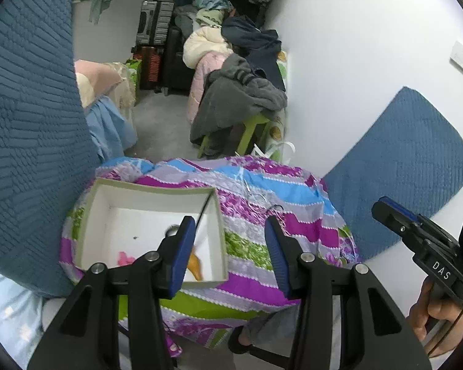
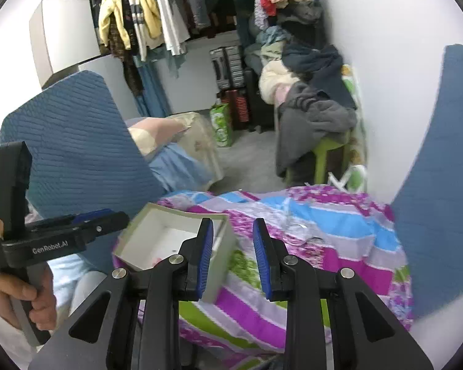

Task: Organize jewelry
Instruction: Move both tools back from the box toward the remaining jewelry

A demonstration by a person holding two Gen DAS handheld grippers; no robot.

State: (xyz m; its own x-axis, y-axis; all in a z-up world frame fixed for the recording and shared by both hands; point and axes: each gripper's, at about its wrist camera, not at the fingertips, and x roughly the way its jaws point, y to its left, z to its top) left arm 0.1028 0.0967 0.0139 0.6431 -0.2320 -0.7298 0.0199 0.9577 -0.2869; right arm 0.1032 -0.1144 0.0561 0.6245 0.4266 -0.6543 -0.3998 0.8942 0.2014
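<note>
Silver chains (image 2: pixel 302 234) on cloth (image 2: pixel 339 246), ahead-right of my right tool (image 2: pixel 233 256); both tools apart, empty; left tool (image 1: pixel 225 246) over box (image 1: pixel 145 215).

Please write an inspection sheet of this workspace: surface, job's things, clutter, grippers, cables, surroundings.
Surface: striped floral cloth, rumpled.
Job's things: open white box holding a pink piece, an orange piece and a dark thin stick; silvery jewelry lies on the cloth outside it.
Clutter: nothing seen on the cloth besides these.
Grippers: left gripper open, empty; right gripper open, empty.
Cables: thin one by the right hand.
Surroundings: blue cushions, clothes pile, suitcases.
</note>
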